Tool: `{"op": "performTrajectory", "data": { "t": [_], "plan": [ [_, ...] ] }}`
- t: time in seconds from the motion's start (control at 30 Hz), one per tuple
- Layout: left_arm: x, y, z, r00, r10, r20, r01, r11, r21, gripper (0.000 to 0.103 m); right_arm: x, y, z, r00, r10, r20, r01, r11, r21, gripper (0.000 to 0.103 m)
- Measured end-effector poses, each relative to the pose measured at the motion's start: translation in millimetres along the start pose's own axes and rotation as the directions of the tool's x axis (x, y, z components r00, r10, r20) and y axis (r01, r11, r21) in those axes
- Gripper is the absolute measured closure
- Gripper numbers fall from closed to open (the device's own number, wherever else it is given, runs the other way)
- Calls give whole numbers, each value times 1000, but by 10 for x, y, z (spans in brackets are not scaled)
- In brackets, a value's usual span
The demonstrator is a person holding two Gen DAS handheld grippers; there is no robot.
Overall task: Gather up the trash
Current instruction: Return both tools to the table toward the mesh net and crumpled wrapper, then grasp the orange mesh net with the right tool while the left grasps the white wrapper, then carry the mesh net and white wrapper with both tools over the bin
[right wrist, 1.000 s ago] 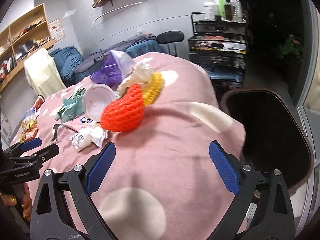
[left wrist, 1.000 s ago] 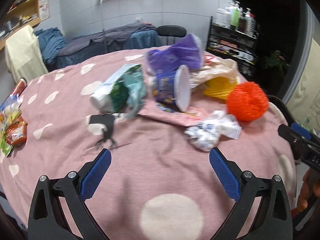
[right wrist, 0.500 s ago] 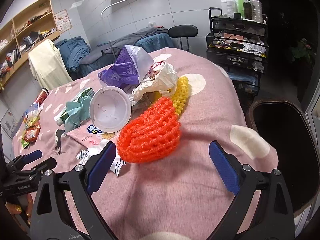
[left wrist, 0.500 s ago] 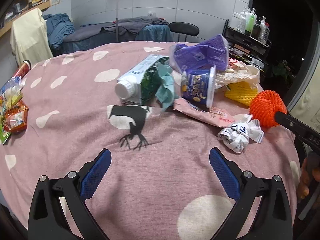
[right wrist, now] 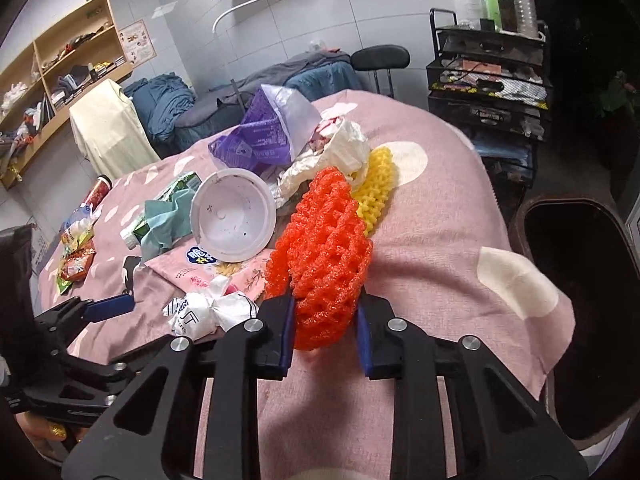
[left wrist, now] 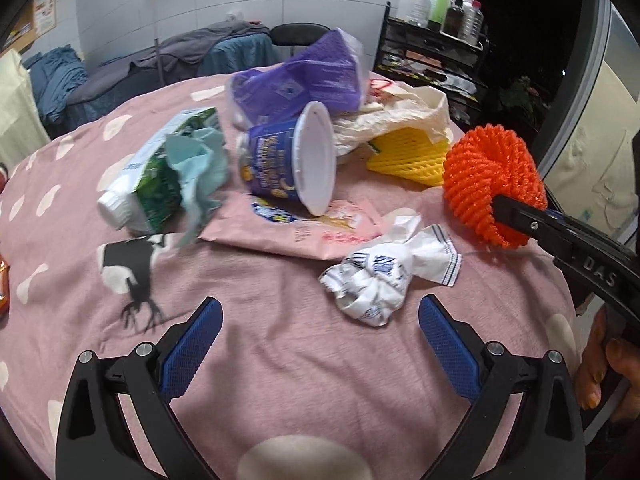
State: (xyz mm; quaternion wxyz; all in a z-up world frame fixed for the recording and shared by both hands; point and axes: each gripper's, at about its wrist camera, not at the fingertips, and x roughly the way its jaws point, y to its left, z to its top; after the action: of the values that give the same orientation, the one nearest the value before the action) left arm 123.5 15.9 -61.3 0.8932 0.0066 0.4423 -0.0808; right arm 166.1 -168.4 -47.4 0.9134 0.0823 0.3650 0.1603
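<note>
Trash lies on a pink spotted tablecloth (left wrist: pixel 280 360). My right gripper (right wrist: pixel 325 330) is shut on an orange foam net (right wrist: pixel 324 256), which also shows in the left wrist view (left wrist: pixel 492 176) with a finger pressed against it. My left gripper (left wrist: pixel 320 344) is open and empty, just short of a crumpled white wrapper (left wrist: pixel 384 276), which also shows in the right wrist view (right wrist: pixel 208 312). Beyond lie a tipped white cup (left wrist: pixel 296 160), a green carton (left wrist: pixel 148 176), a purple bag (left wrist: pixel 304 76), a yellow foam net (left wrist: pixel 404 152) and a pink flat packet (left wrist: pixel 296 228).
A dark bin (right wrist: pixel 592 304) stands off the table's right edge. A black rack with bottles (right wrist: pixel 488 64) and a chair (right wrist: pixel 380 60) stand behind. Snack packets (right wrist: pixel 74 264) lie at the table's far left.
My right gripper moved in and closed on the orange foam net. My left gripper moved closer to the crumpled white wrapper and stays open.
</note>
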Motion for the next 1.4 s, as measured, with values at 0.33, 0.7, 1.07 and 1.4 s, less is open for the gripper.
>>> {"op": "performTrajectory", "data": {
  "t": [0.33,0.7,1.07,1.4],
  "plan": [
    [163,-206,96,999,-28,-33,29,999,30,43,-253,-161,-93,999,-17,33,16,999,36,77],
    [-75,-287,36,999,-42,25,42,999,1,62,-495,-406,-263,997,-45,63,40,996,83,77],
    [-311,-579,6,992,-92,81,92,996,9,62,-737,-648,-404,992,-84,92,72,989,128,77],
    [-327,-1076,-13,984,-154,90,146,985,90,62,-1016,-1018,-514,979,-164,120,139,971,193,77]
  ]
}}
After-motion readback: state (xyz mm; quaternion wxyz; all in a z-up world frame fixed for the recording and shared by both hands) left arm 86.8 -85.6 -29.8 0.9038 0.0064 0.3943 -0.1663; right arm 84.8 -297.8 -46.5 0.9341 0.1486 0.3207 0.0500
